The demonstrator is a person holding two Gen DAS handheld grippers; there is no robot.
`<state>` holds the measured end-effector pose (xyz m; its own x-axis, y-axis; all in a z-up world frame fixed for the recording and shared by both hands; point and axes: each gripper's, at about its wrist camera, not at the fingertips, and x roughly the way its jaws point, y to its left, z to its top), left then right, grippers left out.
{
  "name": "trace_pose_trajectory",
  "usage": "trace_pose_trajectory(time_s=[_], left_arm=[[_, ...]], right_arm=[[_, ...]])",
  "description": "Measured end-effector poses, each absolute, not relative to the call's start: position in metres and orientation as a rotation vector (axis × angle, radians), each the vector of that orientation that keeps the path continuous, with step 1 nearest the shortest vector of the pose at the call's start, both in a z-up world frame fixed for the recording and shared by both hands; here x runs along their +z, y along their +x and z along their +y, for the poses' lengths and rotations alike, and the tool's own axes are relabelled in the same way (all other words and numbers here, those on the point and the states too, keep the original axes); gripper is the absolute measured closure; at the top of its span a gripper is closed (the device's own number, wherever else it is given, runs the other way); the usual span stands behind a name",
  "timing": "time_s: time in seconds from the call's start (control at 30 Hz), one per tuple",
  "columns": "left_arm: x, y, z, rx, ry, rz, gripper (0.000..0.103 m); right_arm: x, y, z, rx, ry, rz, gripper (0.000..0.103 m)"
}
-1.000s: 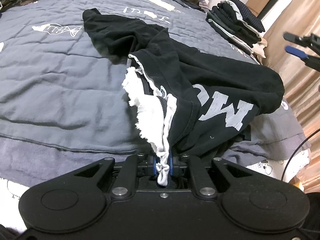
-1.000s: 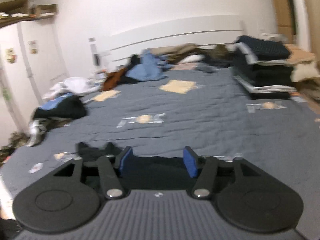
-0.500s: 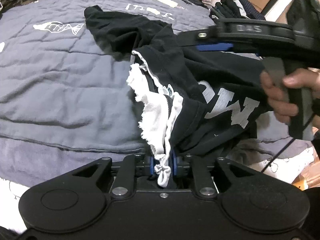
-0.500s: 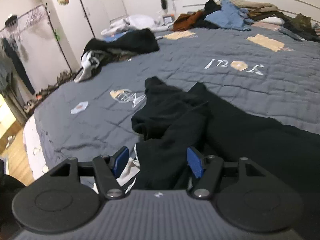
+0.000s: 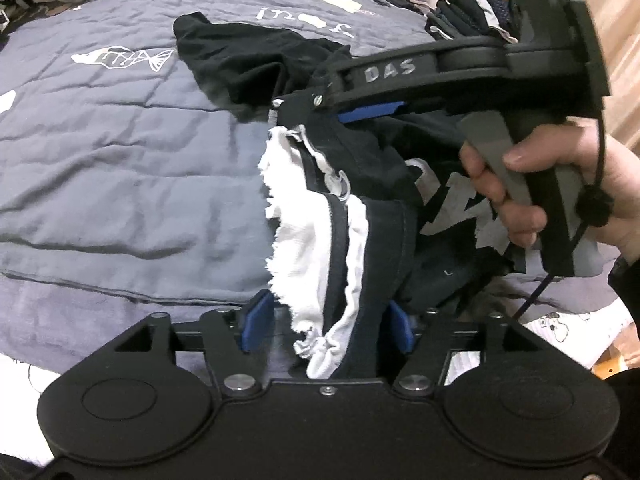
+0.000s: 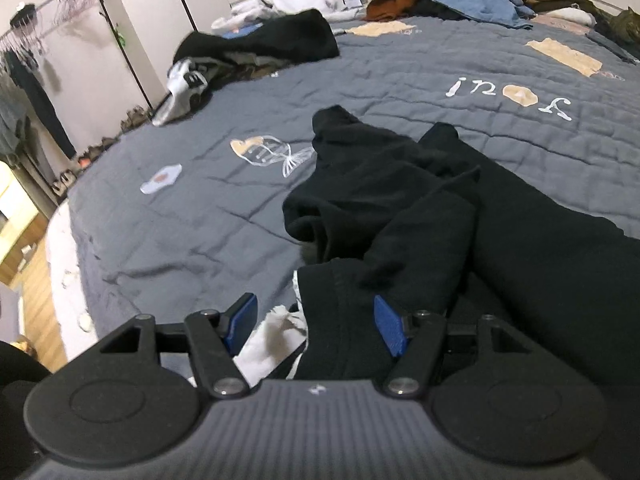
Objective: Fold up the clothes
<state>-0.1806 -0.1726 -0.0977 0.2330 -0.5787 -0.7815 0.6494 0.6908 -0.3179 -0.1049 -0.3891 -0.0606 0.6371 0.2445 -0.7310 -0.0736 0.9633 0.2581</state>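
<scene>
Nearest the bed's (image 5: 120, 152) foot edge, the left gripper (image 5: 324, 326) stood with its blue pads apart, the black garment's (image 5: 360, 168) frayed white hem hanging loose between them. Just beyond, the right gripper (image 6: 316, 326), pads apart too, straddled a black fold (probably to take a second hold). Farther up the bed, the rest lay crumpled, unfolded, beside the fish print (image 5: 124, 58). A folded stack (image 5: 468, 12) waited beyond.

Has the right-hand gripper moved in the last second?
Yes. The right gripper has swung in from the far right edge, leftward over the black shirt, judged against the fish print on the bedspread.
</scene>
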Motion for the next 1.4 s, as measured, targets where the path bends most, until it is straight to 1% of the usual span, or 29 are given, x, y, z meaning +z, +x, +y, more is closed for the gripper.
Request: trace_pose_trajectory(time_s=[0.1, 0.2, 0.3, 0.33, 0.37, 0.43, 0.53, 0.57, 0.6, 0.67, 0.73, 0.77, 0.87, 0.93, 1.0, 1.03, 1.07, 1.13, 1.17, 1.2, 1.23, 1.27, 1.3, 1.33, 1.37, 1.4], left_arm=[[-0.098, -0.179, -0.172, -0.835, 0.079, 1.035, 0.040], [-0.100, -0.178, -0.172, -0.833, 0.075, 1.040, 0.040], [-0.100, -0.180, -0.173, -0.835, 0.082, 1.026, 0.040], [-0.100, -0.181, -0.173, -0.836, 0.085, 1.023, 0.040], [-0.100, -0.182, -0.173, -0.837, 0.086, 1.020, 0.040], [-0.101, -0.181, -0.173, -0.834, 0.084, 1.022, 0.040], [-0.103, -0.181, -0.173, -0.825, 0.080, 1.029, 0.040], [-0.104, -0.181, -0.173, -0.822, 0.079, 1.031, 0.042], [-0.104, -0.181, -0.172, -0.820, 0.077, 1.029, 0.051], [-0.103, -0.181, -0.170, -0.820, 0.067, 1.011, 0.078], [-0.102, -0.181, -0.168, -0.821, 0.058, 0.993, 0.084], [-0.101, -0.181, -0.167, -0.821, 0.053, 0.984, 0.088], [-0.099, -0.182, -0.164, -0.822, 0.040, 0.957, 0.089], [-0.098, -0.182, -0.162, -0.822, 0.030, 0.939, 0.087], [-0.098, -0.181, -0.162, -0.819, 0.019, 0.931, 0.079], [-0.099, -0.179, -0.162, -0.816, 0.013, 0.929, 0.077], [-0.099, -0.178, -0.162, -0.814, 0.006, 0.927, 0.073], [-0.100, -0.176, -0.164, -0.805, -0.005, 0.927, 0.054], [-0.101, -0.174, -0.166, -0.794, -0.008, 0.936, 0.039], [-0.101, -0.172, -0.168, -0.789, -0.009, 0.942, 0.038], [-0.101, -0.172, -0.169, -0.796, -0.008, 0.942, 0.039], [-0.101, -0.172, -0.171, -0.804, -0.004, 0.941, 0.042], [-0.101, -0.173, -0.173, -0.812, 0.009, 0.937, 0.053], [-0.102, -0.174, -0.175, -0.820, 0.022, 0.939, 0.059], [-0.102, -0.175, -0.176, -0.825, 0.033, 0.943, 0.070], [-0.103, -0.175, -0.175, -0.826, 0.032, 0.952, 0.078]], right_arm=[[-0.067, -0.100, -0.385, 0.170, 0.202, 0.871, 0.038], [-0.072, -0.099, -0.387, 0.145, 0.227, 0.860, 0.035], [-0.076, -0.098, -0.389, 0.121, 0.252, 0.849, 0.036], [-0.078, -0.098, -0.389, 0.113, 0.260, 0.845, 0.041], [-0.079, -0.098, -0.390, 0.105, 0.268, 0.841, 0.053], [-0.080, -0.099, -0.397, 0.086, 0.313, 0.831, 0.073], [-0.079, -0.101, -0.413, 0.083, 0.417, 0.815, 0.077], [-0.078, -0.102, -0.416, 0.082, 0.440, 0.804, 0.079], [-0.076, -0.104, -0.418, 0.080, 0.452, 0.788, 0.081], [-0.069, -0.109, -0.420, 0.074, 0.470, 0.747, 0.084], [-0.059, -0.113, -0.423, 0.086, 0.499, 0.708, 0.085], [-0.053, -0.115, -0.425, 0.093, 0.515, 0.685, 0.085], [-0.040, -0.121, -0.428, 0.103, 0.536, 0.644, 0.085], [-0.033, -0.124, -0.430, 0.107, 0.546, 0.620, 0.085], [-0.026, -0.127, -0.431, 0.112, 0.556, 0.597, 0.085], [-0.022, -0.129, -0.432, 0.114, 0.561, 0.585, 0.085], [-0.018, -0.130, -0.433, 0.117, 0.566, 0.573, 0.085], [-0.011, -0.134, -0.434, 0.121, 0.576, 0.550, 0.085], [-0.007, -0.135, -0.435, 0.123, 0.580, 0.538, 0.085], [-0.004, -0.137, -0.436, 0.126, 0.585, 0.526, 0.085], [-0.002, -0.138, -0.436, 0.126, 0.588, 0.520, 0.085], [-0.002, -0.138, -0.437, 0.125, 0.589, 0.521, 0.085], [-0.002, -0.139, -0.437, 0.123, 0.589, 0.521, 0.085], [-0.002, -0.139, -0.438, 0.122, 0.590, 0.521, 0.086], [-0.002, -0.139, -0.438, 0.121, 0.591, 0.521, 0.086], [-0.002, -0.140, -0.439, 0.119, 0.591, 0.522, 0.086]])
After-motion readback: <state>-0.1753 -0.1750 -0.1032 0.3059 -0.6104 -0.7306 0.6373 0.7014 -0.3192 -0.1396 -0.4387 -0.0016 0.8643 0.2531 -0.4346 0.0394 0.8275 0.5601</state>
